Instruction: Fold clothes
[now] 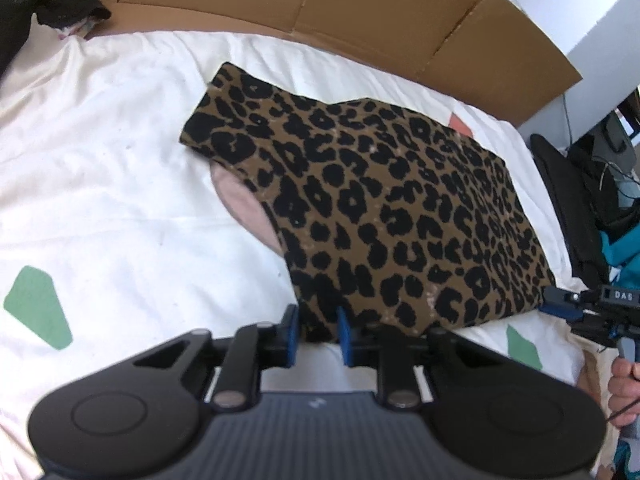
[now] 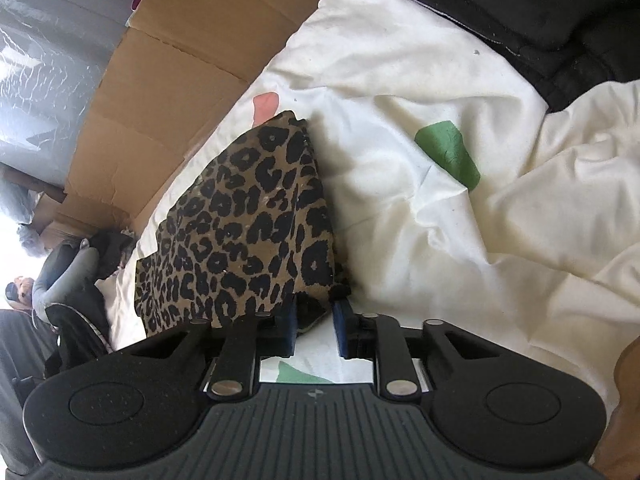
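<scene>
Across the middle of the left wrist frame a leopard-print garment [image 1: 360, 208] lies folded flat on a white bedsheet [image 1: 112, 152], running from the upper centre down toward the lower right. A pale pink lining [image 1: 244, 212] peeks out at its left edge. The left gripper [image 1: 316, 334] sits at the bottom centre, its blue-padded fingers [image 1: 291, 332] parted with the near hem of the garment lying between them; the pads stand apart and do not visibly pinch the cloth. At the right edge of that frame the right gripper [image 1: 560, 302] meets the garment's lower right corner, a hand [image 1: 624, 384] holding its handle.

From the right wrist view the garment [image 2: 240, 232] rises toward the upper centre, and its near corner drops between the right gripper's fingers [image 2: 290, 328], which stand slightly apart around the cloth; whether they press it cannot be told. Green patches [image 2: 450, 152] mark the sheet, and flattened cardboard [image 2: 180, 80] lies beyond it at the upper left. A black cushion [image 2: 540, 8] fills the upper right.
</scene>
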Motion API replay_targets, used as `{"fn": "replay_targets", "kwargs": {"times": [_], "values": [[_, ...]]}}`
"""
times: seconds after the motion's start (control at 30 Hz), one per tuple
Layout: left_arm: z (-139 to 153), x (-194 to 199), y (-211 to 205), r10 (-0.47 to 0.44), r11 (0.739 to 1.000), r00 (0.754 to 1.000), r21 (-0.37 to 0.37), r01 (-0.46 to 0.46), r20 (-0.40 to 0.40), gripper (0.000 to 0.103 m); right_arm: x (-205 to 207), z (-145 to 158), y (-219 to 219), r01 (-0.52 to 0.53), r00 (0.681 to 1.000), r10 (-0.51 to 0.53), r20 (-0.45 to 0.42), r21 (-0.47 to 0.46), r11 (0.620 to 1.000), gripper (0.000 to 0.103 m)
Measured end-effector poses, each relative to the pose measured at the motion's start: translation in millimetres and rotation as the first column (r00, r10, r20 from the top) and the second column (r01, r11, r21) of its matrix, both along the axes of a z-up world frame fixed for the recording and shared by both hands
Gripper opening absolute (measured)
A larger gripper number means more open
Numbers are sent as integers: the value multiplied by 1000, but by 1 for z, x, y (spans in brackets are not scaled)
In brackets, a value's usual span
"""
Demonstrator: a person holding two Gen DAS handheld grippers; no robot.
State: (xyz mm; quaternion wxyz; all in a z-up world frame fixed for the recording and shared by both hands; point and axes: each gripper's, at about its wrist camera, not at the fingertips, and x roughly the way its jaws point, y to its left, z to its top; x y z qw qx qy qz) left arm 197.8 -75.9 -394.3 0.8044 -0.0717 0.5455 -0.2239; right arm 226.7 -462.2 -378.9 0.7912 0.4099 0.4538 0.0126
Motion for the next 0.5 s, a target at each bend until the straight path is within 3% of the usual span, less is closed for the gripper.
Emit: {"fn": "replay_targets", "kwargs": {"times": [0.07, 0.23, 0.3, 0.37, 0.5], "values": [[-2, 1, 0, 0, 1000, 1000, -6, 0, -7, 26, 1, -4, -2, 17, 1000, -17, -8, 34, 999, 31], [-13, 2, 5, 16, 998, 999, -60, -18, -30, 33, 4, -19, -4, 81, 996, -77, -41, 111, 991, 36], [-15, 3, 8, 25, 997, 999, -70, -28, -37, 20, 4, -20, -6, 97, 995, -93, -40, 130, 987, 29], [-14, 3, 10, 26, 997, 999, -67, -29, -37, 13, 4, -15, -6, 79, 997, -78, -18, 111, 991, 16], [-11, 4, 13, 59, 994, 996, -83, -64, -72, 7, 6, -1, -4, 39, 999, -41, 25, 66, 997, 12]]}}
